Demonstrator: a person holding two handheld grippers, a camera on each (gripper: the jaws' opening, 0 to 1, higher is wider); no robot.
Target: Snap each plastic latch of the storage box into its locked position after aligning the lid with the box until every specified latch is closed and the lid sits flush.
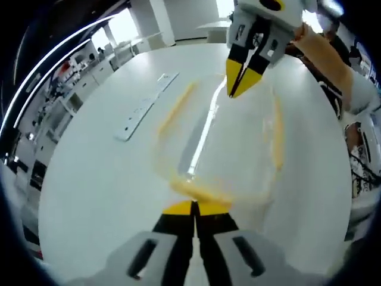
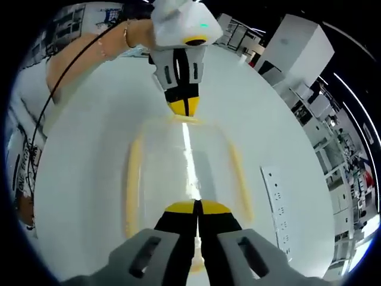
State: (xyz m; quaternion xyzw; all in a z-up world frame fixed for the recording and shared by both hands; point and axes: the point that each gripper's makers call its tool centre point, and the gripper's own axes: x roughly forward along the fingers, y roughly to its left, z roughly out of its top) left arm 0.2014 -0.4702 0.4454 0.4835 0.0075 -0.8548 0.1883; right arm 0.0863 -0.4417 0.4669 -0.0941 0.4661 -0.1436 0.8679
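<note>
Left gripper view, left to right: a white power strip [image 1: 144, 107] lies on the white round desk [image 1: 89, 179], well apart from the box. Mid-desk sits the clear storage box [image 1: 220, 143] with yellow latches [image 1: 175, 110] along its long sides and ends; the lid looks seated on the box, though the plastic is too clear to tell whether it lies flush.

The left gripper [image 1: 193, 205] has its jaws together, tips pressing at the yellow latch on the near short end. The right gripper [image 1: 241, 80] comes in from the far end, jaws together, tips down at the opposite short end.

Right gripper view: the box's long axis runs straight away from the right gripper [image 2: 196, 205] toward the left gripper [image 2: 184, 107], one gripper at each end. The long-side latches lie off to either flank, about equally near both grippers. Likely step: pressing the end latches home; the side latches seem to come next.
</note>
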